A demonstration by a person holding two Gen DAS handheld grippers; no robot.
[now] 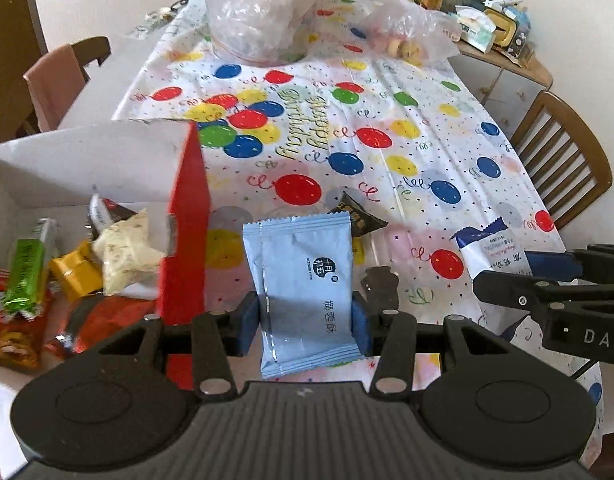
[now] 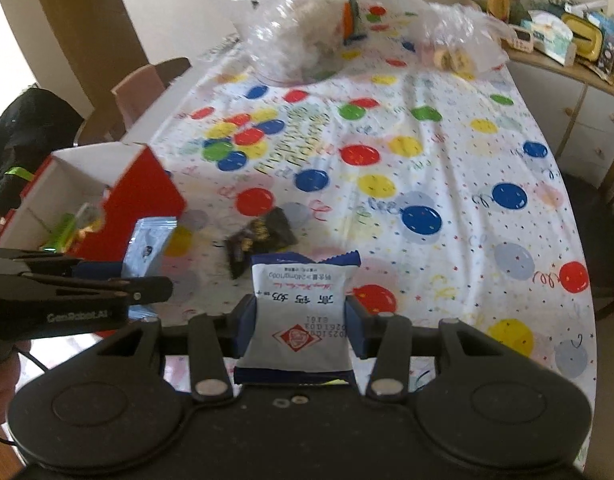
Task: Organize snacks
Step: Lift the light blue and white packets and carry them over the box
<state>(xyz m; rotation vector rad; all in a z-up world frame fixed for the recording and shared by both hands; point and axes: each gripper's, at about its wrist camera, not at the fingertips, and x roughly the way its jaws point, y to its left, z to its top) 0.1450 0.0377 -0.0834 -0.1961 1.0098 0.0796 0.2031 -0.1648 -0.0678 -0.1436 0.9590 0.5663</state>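
Observation:
My left gripper is shut on a light blue snack packet, held above the table beside the red box. In the right wrist view my right gripper is shut on a white and navy snack packet, lifted over the balloon-print tablecloth. The right gripper's side shows at the right edge of the left wrist view with its packet. The left gripper and its blue packet show at the left of the right wrist view. Two dark snack packets lie on the cloth.
The red box with white inside walls holds several snacks: a green bar, a yellow piece, a cream star-print packet. Clear plastic bags sit at the table's far end. A wooden chair stands right, a sideboard beyond.

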